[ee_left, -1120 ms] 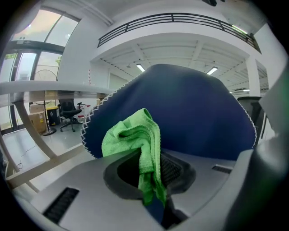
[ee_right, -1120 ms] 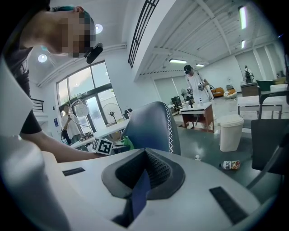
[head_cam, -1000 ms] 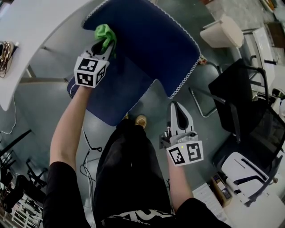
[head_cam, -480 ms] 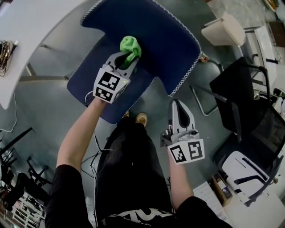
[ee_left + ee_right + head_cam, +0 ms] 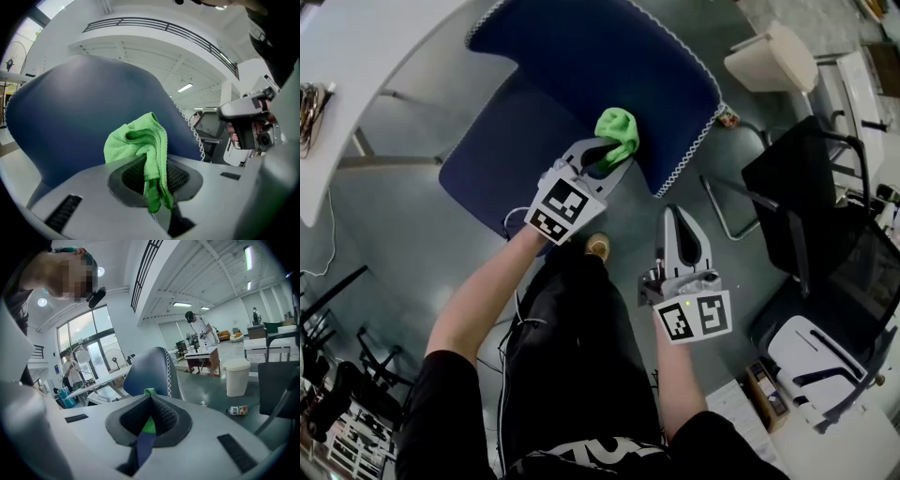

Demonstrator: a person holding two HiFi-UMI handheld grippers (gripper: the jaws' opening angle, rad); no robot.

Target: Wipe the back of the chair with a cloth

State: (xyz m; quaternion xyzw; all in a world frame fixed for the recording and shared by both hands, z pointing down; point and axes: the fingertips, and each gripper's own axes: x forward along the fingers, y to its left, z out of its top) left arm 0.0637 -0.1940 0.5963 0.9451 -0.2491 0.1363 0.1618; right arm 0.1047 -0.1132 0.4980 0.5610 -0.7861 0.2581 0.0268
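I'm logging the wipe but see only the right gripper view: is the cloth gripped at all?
Observer: Yes. The left hand-held gripper is shut on the green cloth.
Operator: Where is it wiping?
Observer: It is against the blue backrest, near its white-stitched right edge in the head view.
Operator: How close is my gripper to that?
Observer: The right hand-held gripper touches nothing. It hangs over the grey floor, nearer the person than the backrest's corner.
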